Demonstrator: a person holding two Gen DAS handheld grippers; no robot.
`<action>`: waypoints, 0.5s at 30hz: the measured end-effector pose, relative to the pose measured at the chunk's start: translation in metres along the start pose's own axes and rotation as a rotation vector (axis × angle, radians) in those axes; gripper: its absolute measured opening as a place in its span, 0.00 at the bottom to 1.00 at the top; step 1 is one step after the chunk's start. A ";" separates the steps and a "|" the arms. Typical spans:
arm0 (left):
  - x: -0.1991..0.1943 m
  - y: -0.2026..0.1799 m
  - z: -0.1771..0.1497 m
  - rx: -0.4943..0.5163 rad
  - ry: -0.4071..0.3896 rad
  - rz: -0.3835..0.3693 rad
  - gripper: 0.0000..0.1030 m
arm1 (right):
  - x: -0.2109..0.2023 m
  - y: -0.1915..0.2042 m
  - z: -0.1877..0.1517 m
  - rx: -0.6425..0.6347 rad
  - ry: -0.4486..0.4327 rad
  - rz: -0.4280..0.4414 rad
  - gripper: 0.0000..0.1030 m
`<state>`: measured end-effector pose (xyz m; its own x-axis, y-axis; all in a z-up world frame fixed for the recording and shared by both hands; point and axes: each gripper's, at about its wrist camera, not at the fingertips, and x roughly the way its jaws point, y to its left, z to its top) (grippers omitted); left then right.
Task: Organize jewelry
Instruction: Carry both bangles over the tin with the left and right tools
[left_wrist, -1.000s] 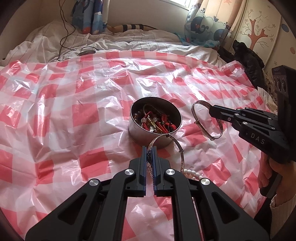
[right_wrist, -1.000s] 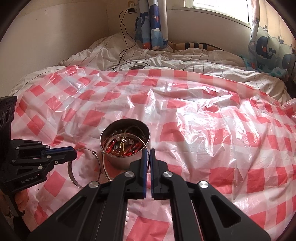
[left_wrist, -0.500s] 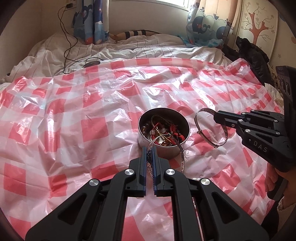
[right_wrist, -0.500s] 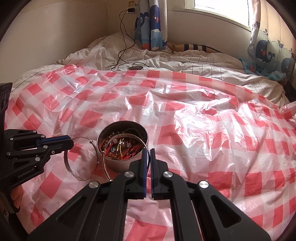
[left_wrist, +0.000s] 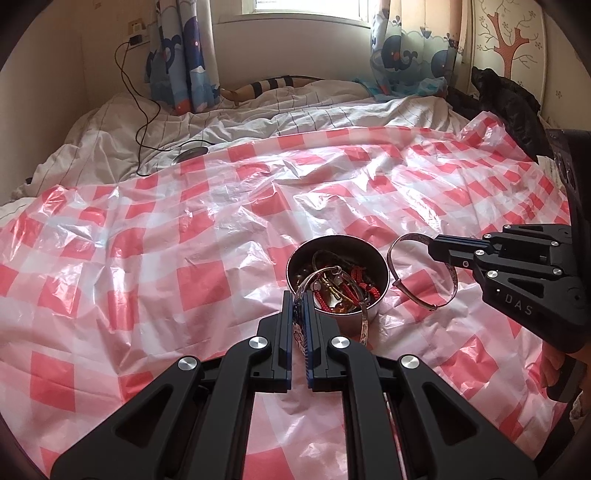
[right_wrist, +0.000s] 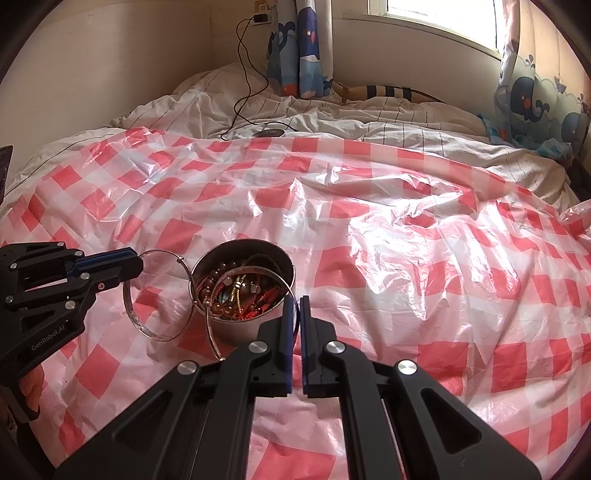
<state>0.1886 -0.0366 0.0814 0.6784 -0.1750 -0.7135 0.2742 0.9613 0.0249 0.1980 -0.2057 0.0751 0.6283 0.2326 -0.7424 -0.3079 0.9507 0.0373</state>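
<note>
A steel bowl (left_wrist: 295, 258) (right_wrist: 236, 332) full of beaded bracelets and red cords stands on the red-and-white checked plastic sheet (left_wrist: 192, 280). My left gripper (left_wrist: 298, 295) (right_wrist: 135, 262) is shut on a wide silver bangle (left_wrist: 364, 325) (right_wrist: 129, 306), which hangs at the bowl's near rim in the left wrist view. My right gripper (right_wrist: 294, 301) (left_wrist: 432, 245) is shut on a thinner silver bangle (right_wrist: 210, 328) (left_wrist: 452, 284), held just beside the bowl. The two grippers flank the bowl.
The sheet covers a bed with a rumpled white duvet (left_wrist: 258, 122) at the back. On the duvet lie a black cable (right_wrist: 243, 99) and a dark round device (left_wrist: 192, 153). Dark clothing (left_wrist: 509, 103) is piled at the far right. A person's hand (right_wrist: 29, 391) grips the left handle.
My left gripper has tipped up and risen a little with its bangle, which now overlaps the bowl's near rim. The right gripper and its bangle have stayed put.
</note>
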 end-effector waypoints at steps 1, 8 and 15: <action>0.000 0.000 0.000 0.003 -0.004 0.005 0.05 | 0.000 0.000 0.000 0.001 -0.002 0.000 0.04; -0.001 0.001 0.005 0.010 -0.022 0.021 0.05 | 0.002 0.000 0.003 0.008 -0.009 0.007 0.04; -0.003 -0.001 0.016 0.022 -0.055 0.029 0.05 | -0.002 -0.002 0.010 0.032 -0.032 0.012 0.04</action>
<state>0.1973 -0.0405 0.0950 0.7225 -0.1592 -0.6728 0.2683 0.9614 0.0607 0.2044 -0.2057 0.0836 0.6473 0.2500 -0.7201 -0.2925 0.9538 0.0682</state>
